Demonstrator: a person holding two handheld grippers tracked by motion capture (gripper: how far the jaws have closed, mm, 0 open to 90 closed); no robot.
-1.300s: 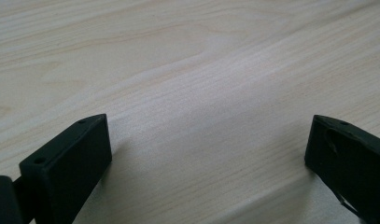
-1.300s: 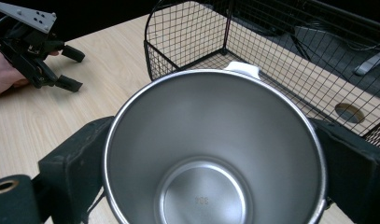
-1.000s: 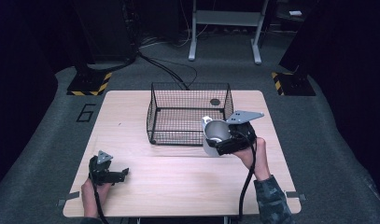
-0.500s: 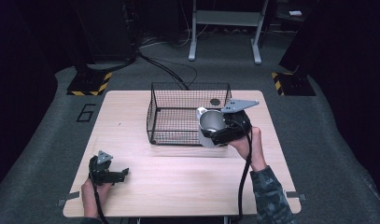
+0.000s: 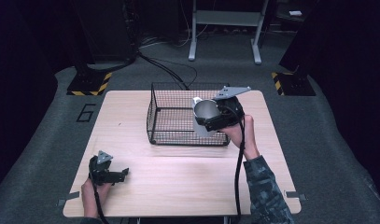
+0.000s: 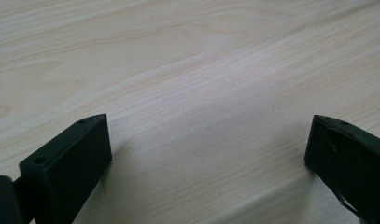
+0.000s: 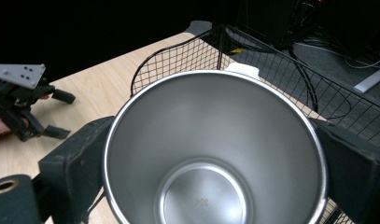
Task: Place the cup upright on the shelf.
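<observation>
A steel cup (image 5: pixel 205 115) hangs tilted over the right end of the black wire basket (image 5: pixel 171 116), its mouth facing left. My right gripper (image 5: pixel 211 119) is shut on the steel cup (image 7: pixel 211 154); the jaws press its rim from both sides, and a white tab shows at its far edge. My left gripper (image 5: pixel 120 174) rests open on the table (image 5: pixel 187 172) near the front left corner. Its jaws stand wide apart over bare wood (image 6: pixel 201 93). In the right gripper view, the left gripper (image 7: pixel 57 114) shows far off at the left.
The basket (image 7: pixel 281 70) stands at the middle back of the table. A metal stand (image 5: pixel 225 28), cables (image 5: pixel 164 65) and yellow-and-black striped floor plates (image 5: pixel 89 84) lie on the grey floor beyond the table.
My right gripper has carried the cup up and to the left, from beside the basket's front right corner to above its right end. The left gripper has not moved.
</observation>
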